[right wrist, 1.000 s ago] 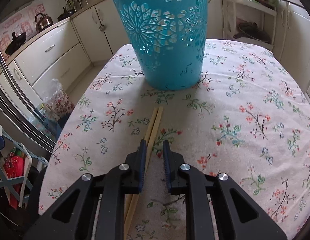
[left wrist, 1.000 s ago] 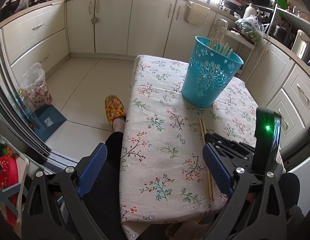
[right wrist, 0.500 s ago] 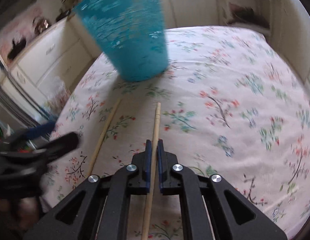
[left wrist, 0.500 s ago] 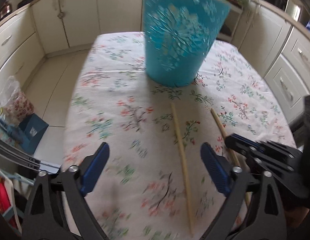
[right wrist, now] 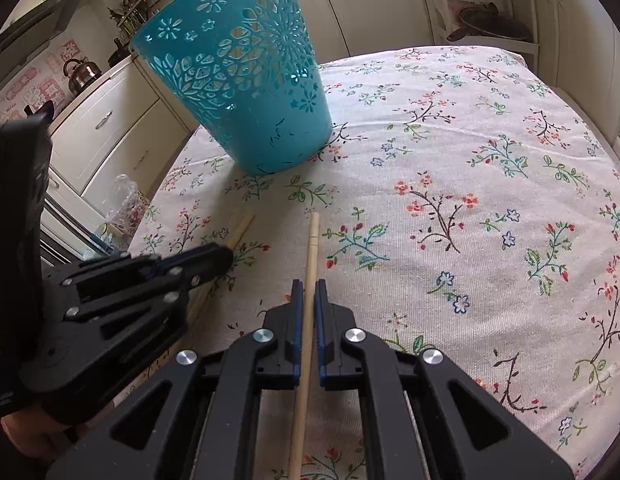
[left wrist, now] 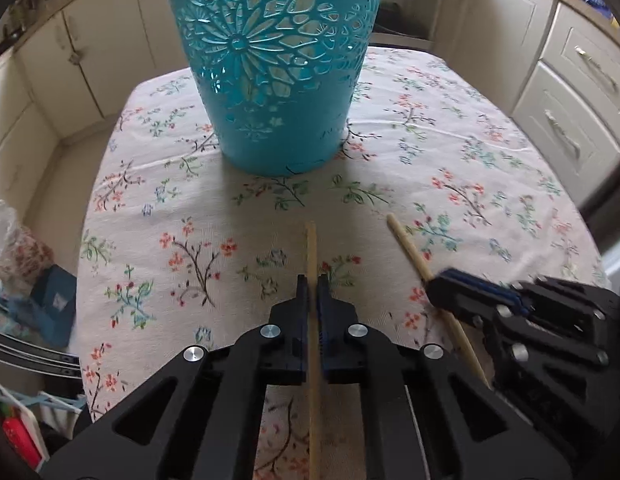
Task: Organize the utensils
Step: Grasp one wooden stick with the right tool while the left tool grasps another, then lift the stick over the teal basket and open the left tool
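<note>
Left wrist view: your left gripper [left wrist: 313, 292] has just clamped narrow onto one chopstick [left wrist: 311, 256], gripped along its shaft with the free end pointing at the teal basket [left wrist: 269, 72]. Right wrist view: your right gripper [right wrist: 305, 296] is likewise pinched on the second chopstick [right wrist: 312, 240].

Risks. Both grippers sit close together near the table's front edge; lifting at once could knock them against each other. Each stick is thin and smooth, so it may pivot or slip in the pads, and a swinging tip could catch the basket's cut-out wall or tip the basket.

Condition of items. Both chopsticks are pale wood, straight and undamaged, low over the floral tablecloth [right wrist: 470, 200] between basket and front edge. The basket stands upright toward the table's far edge.
</note>
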A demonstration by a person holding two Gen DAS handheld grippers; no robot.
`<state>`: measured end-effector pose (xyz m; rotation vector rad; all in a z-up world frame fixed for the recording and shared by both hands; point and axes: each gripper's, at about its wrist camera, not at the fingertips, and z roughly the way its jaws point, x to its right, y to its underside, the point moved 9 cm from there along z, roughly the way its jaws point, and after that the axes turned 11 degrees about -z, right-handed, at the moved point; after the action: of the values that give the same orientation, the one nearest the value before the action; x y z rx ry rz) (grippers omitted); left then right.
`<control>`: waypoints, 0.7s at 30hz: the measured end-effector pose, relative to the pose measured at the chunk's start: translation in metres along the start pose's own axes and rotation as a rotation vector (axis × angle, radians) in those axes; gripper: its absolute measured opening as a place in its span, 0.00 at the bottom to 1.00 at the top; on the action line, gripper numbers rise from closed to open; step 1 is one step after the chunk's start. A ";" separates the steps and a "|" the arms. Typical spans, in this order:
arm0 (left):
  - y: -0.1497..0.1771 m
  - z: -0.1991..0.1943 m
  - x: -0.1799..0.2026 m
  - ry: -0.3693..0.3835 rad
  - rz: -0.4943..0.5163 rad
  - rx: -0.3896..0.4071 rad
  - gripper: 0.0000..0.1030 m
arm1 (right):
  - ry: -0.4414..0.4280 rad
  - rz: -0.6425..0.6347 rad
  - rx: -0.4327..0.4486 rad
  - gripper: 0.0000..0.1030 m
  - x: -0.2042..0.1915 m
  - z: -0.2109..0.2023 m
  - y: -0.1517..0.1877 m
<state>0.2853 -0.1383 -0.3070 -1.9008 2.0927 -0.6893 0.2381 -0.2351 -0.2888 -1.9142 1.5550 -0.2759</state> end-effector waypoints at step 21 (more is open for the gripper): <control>-0.218 -0.182 0.019 0.333 -0.142 0.555 0.04 | 0.004 -0.004 -0.001 0.06 0.001 0.000 0.001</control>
<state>0.3872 -0.1334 -0.0416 -1.7013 1.6782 -1.5245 0.2376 -0.2366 -0.2895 -1.9183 1.5543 -0.2805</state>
